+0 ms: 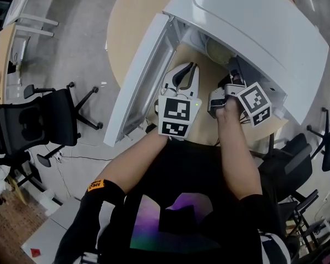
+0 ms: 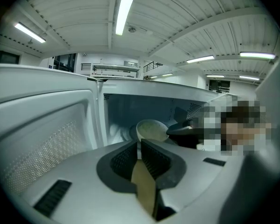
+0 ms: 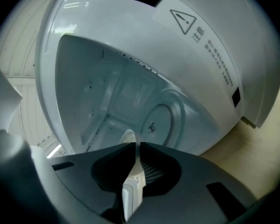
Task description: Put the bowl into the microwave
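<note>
A white microwave (image 1: 253, 32) stands on a round wooden table (image 1: 132, 15), its door (image 1: 143, 76) swung open to the left. The pale bowl (image 1: 217, 51) is inside the cavity. In the left gripper view the bowl (image 2: 151, 129) sits tilted on its side deep in the cavity, with the dark right gripper (image 2: 184, 129) at its rim. My right gripper (image 3: 136, 146) is shut on the bowl's white rim (image 3: 132, 185), facing the turntable (image 3: 161, 118). My left gripper (image 1: 193, 66) hangs just outside the opening next to the door (image 2: 42, 134), jaws together (image 2: 139, 146), holding nothing.
A black office chair (image 1: 38, 120) stands on the floor at the left, and another chair (image 1: 297, 169) at the right close to the table. The open door walls off the left side of the microwave's mouth.
</note>
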The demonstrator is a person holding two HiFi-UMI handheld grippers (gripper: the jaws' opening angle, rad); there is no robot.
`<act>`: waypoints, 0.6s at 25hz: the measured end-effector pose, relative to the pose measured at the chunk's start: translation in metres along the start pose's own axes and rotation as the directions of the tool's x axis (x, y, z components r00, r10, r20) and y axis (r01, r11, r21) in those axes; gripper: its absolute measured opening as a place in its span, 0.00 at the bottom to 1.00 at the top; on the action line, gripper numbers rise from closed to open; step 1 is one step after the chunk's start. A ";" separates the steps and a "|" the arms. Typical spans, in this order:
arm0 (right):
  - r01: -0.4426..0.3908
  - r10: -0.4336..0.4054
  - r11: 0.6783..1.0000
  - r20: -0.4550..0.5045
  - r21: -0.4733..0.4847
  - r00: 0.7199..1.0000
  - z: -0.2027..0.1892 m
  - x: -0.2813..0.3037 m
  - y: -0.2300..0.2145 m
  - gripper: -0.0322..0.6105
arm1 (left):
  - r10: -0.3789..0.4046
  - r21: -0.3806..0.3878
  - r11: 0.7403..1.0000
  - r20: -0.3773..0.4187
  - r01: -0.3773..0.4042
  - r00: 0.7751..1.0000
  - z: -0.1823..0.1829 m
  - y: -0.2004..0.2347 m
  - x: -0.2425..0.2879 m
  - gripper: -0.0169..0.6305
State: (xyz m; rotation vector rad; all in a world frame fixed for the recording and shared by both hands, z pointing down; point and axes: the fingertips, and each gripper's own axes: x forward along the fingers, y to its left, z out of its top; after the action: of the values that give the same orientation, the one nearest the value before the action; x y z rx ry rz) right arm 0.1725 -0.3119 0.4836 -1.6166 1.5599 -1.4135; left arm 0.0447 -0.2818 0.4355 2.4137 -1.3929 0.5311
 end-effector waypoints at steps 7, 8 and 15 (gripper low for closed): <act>0.000 -0.005 0.998 0.070 0.068 0.998 0.011 0.014 -0.005 0.12 | -0.001 0.002 1.000 -0.023 0.001 1.000 -0.001 0.004 0.010 0.12; 0.001 -0.007 0.997 0.078 0.074 0.997 0.012 0.017 -0.006 0.12 | 0.000 0.002 1.000 -0.026 0.000 1.000 -0.001 0.005 0.011 0.12; 0.017 -0.029 0.994 0.114 0.107 0.993 0.015 0.025 -0.010 0.12 | -0.005 -0.004 1.000 -0.037 0.005 0.999 0.000 0.009 0.016 0.12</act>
State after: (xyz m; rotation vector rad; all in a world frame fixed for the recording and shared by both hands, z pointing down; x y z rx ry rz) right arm 0.1857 -0.3376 0.4954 -1.6275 1.3826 -1.3656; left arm 0.0441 -0.2990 0.4436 2.3917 -1.3710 0.5683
